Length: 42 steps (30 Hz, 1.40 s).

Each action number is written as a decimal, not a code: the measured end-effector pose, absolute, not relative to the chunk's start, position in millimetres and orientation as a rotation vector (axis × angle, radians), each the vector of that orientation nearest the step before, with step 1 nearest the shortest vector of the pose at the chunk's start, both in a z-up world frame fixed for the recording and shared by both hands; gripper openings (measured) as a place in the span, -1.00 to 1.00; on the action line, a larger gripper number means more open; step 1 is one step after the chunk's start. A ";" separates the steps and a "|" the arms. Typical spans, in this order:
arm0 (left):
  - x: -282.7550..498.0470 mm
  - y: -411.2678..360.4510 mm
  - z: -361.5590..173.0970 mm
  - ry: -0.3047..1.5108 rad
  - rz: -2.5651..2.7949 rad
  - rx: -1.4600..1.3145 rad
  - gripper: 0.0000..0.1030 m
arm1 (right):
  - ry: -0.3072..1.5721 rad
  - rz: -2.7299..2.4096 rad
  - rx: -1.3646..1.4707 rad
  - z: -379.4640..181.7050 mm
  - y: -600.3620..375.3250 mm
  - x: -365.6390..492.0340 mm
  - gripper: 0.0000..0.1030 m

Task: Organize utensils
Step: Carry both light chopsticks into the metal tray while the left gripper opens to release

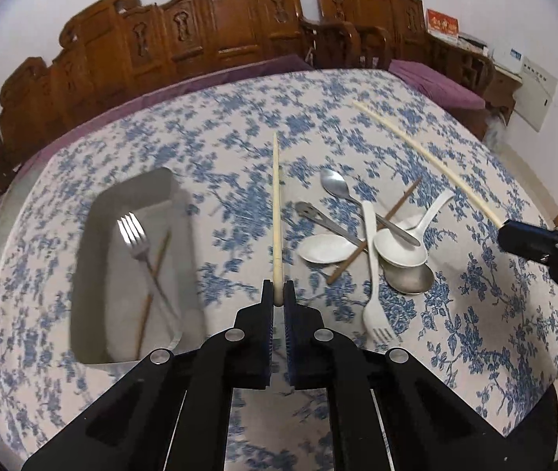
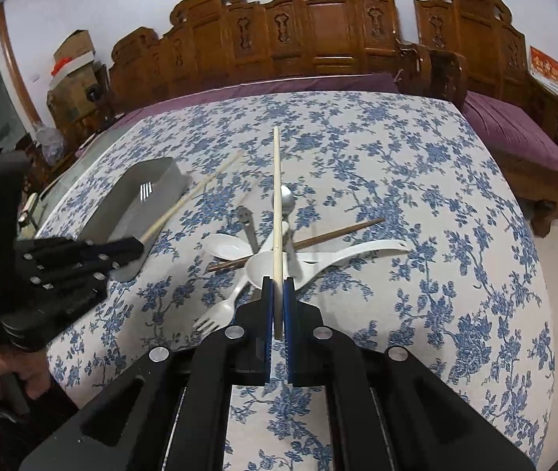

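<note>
My left gripper [image 1: 278,289] is shut on the near end of a pale chopstick [image 1: 277,216], which points away over the floral tablecloth, just right of the grey tray [image 1: 86,259]. A metal fork [image 1: 137,239] and a brown chopstick [image 1: 153,286] lie in that tray. My right gripper [image 2: 278,286] is shut on a second pale chopstick [image 2: 277,196], held above the utensil pile: a white plastic fork [image 2: 220,310], white spoons [image 2: 224,245], a metal spoon [image 2: 289,200] and a brown chopstick [image 2: 341,231]. Each view shows the other gripper, the right gripper [image 1: 508,233] and the left gripper [image 2: 137,245].
Carved wooden benches [image 1: 216,27] with purple cushions [image 2: 514,133] run along the far side and right of the table. A person's hand [image 2: 24,376] holds the left gripper's handle. Cardboard boxes [image 2: 75,62] stand at the back left.
</note>
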<state>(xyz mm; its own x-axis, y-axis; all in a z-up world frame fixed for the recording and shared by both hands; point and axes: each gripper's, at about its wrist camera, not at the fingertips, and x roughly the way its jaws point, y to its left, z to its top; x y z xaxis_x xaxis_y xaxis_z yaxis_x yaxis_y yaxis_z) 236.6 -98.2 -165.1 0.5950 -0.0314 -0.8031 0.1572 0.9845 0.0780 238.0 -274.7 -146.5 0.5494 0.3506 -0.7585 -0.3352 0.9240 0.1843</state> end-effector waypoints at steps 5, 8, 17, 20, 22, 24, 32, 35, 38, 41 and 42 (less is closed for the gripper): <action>226.7 -69.1 -149.0 0.898 -0.102 0.120 -0.92 | 0.898 0.440 -0.010 -143.6 -248.5 235.6 -0.88; 220.1 -49.1 -142.9 0.887 -0.085 0.096 -0.92 | 0.897 0.466 -0.023 -141.0 -229.4 236.0 -0.88; 199.7 -3.1 -140.3 0.879 -0.046 0.076 -0.92 | 0.892 0.529 -0.067 -136.3 -173.5 234.6 -0.88; 193.3 8.3 -139.2 0.882 -0.041 0.072 -0.92 | 0.892 0.543 -0.080 -135.1 -155.1 233.4 -0.88; 190.6 15.1 -139.7 0.886 -0.035 0.075 -0.92 | 0.893 0.556 -0.084 -135.3 -144.1 232.4 -0.88; 189.1 24.0 -141.3 0.895 -0.028 0.075 -0.92 | 0.894 0.569 -0.094 -136.3 -132.0 231.0 -0.88; 199.6 50.4 -160.6 0.946 0.001 0.059 -0.92 | 0.911 0.602 -0.118 -144.8 -99.8 232.7 -0.88; 204.8 52.4 -167.5 0.957 -0.006 0.044 -0.92 | 0.921 0.602 -0.128 -148.7 -93.0 236.4 -0.88; 209.2 52.2 -173.5 0.959 -0.009 0.029 -0.92 | 0.930 0.600 -0.139 -152.2 -87.9 240.2 -0.88; 212.0 52.0 -177.8 0.957 -0.013 0.027 -0.91 | 0.938 0.599 -0.146 -154.8 -84.9 244.5 -0.88; 213.5 52.8 -179.3 0.959 -0.018 0.019 -0.91 | 0.940 0.600 -0.149 -155.6 -83.6 245.8 -0.88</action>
<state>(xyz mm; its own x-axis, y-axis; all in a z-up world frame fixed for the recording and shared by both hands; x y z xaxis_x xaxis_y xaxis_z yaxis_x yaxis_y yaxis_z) 213.5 52.8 -179.3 0.5739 -0.0071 -0.8189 0.0243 0.9997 0.0083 245.8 -83.6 -155.6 0.4411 0.4179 -0.7942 -0.5438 0.8284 0.1339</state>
